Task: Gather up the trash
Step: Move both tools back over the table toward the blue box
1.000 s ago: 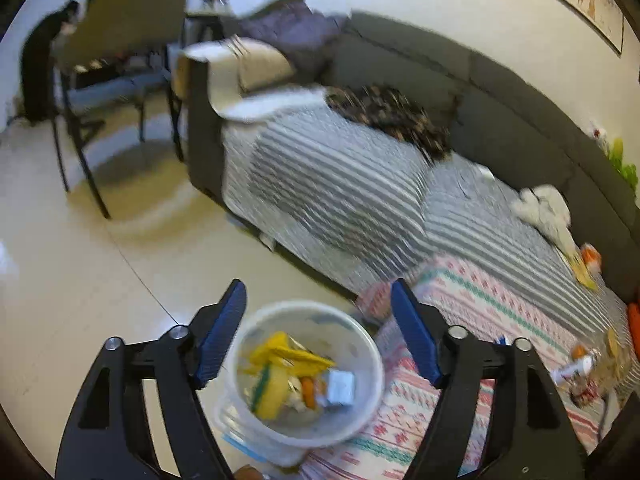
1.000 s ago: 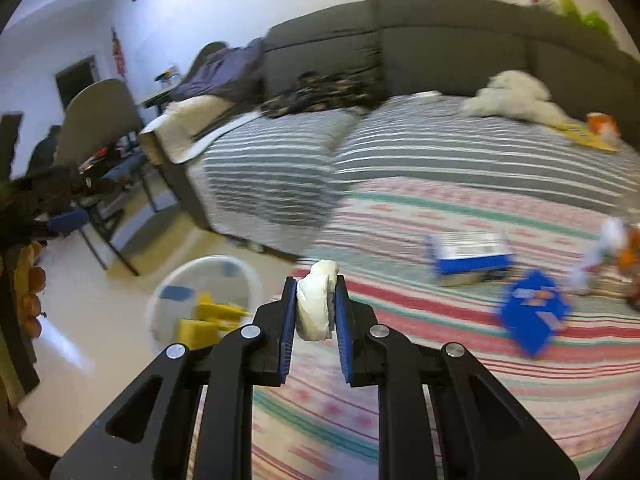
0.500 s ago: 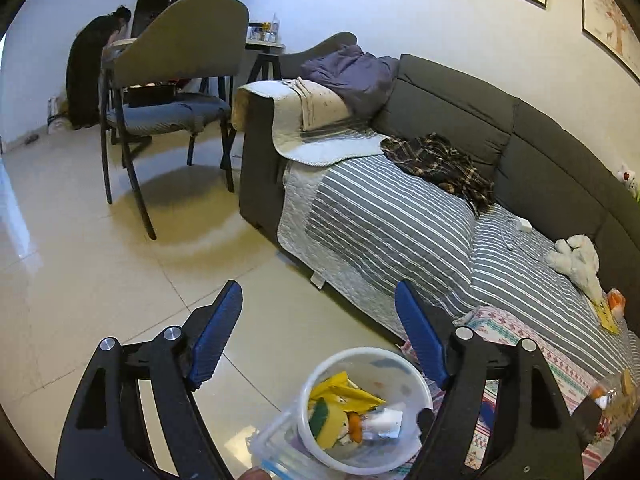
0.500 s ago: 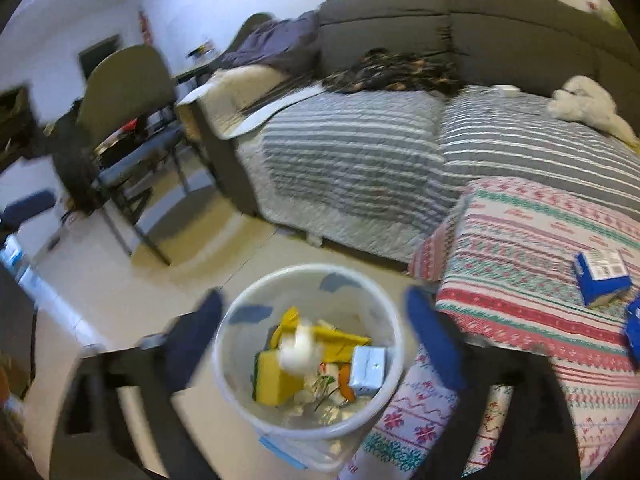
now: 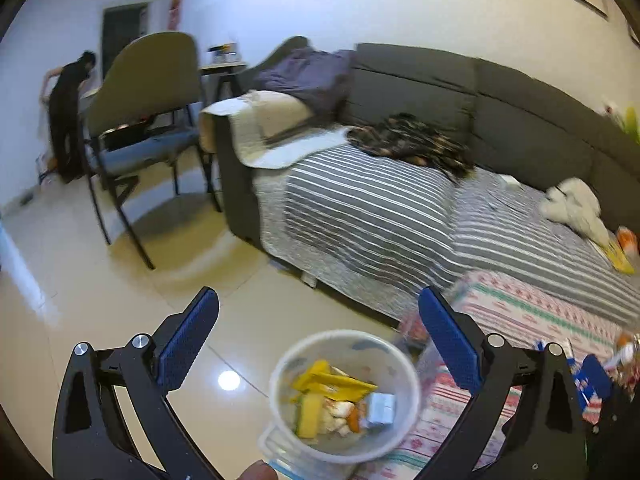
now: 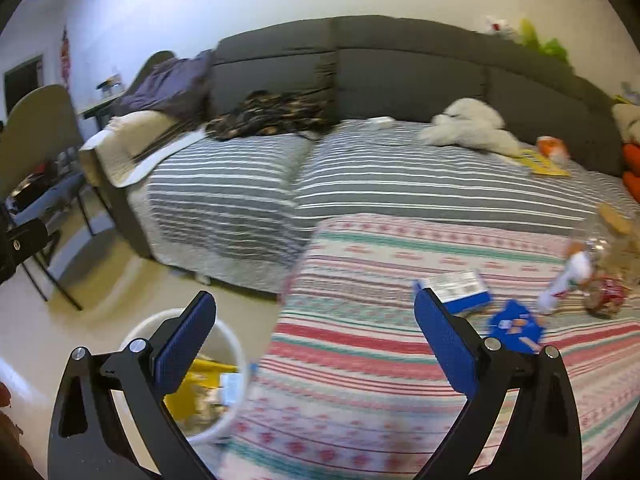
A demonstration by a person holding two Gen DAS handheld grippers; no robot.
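The floor point(image 5: 60, 300) looks like glossy tile, mirroring a lamp beside the translucent plastic bin point(image 5: 344, 396). The sofa point(image 6: 400, 68) is matt grey cloth under a quilted striped cover point(image 6: 360, 176), with a woven patterned blanket point(image 6: 400, 380) nearer the bin. Each gripper point(image 5: 316, 344) point(image 6: 314, 338) has matt black plastic arms, finely textured blue pads point(image 6: 444, 340) and shiny metal screws. Cardboard boxes point(image 6: 460, 290) lie on the blanket.

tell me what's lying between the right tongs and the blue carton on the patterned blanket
Nothing: in the right wrist view only bare patterned blanket lies between the open right tongs and the blue carton, whose corner the right-hand finger overlaps.
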